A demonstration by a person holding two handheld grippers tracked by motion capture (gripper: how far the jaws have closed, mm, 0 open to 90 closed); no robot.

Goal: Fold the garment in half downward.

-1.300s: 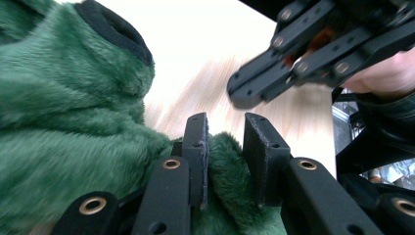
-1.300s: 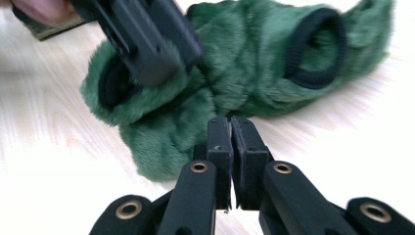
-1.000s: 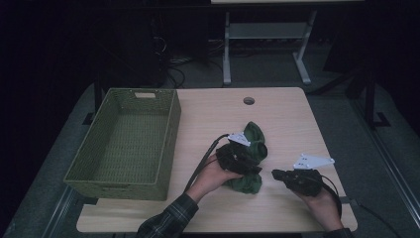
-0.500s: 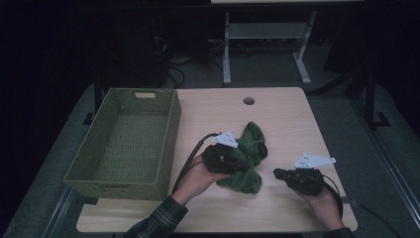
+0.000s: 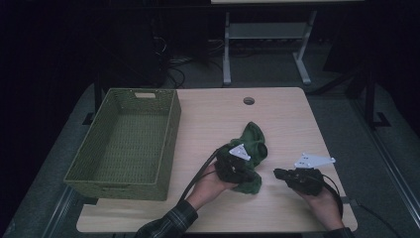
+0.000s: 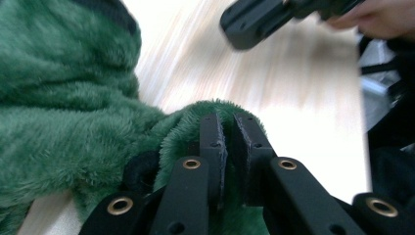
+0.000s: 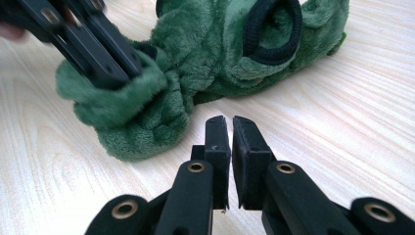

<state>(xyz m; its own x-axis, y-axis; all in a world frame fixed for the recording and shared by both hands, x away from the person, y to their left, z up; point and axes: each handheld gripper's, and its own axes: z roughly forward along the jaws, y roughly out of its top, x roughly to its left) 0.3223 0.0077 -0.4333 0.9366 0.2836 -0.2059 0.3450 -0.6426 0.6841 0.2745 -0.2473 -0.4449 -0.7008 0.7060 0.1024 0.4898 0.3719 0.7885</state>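
Green plush garment (image 5: 250, 148) | left gripper (image 6: 227, 142) just closed, pinching its fold for lifting | right gripper (image 7: 231, 132) shut, empty, nearby | wicker basket (image 5: 168, 134) empty

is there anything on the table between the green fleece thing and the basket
Nothing visible. The left claw is shut on a fold of the green fleece garment, and bare tabletop runs from it to the open green woven basket at the left. The right claw sits shut on the other side.

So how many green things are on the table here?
2. A green woven basket stands at the table's left side; a green plush garment lies right of it, by the left tool. Nothing shows inside the basket.
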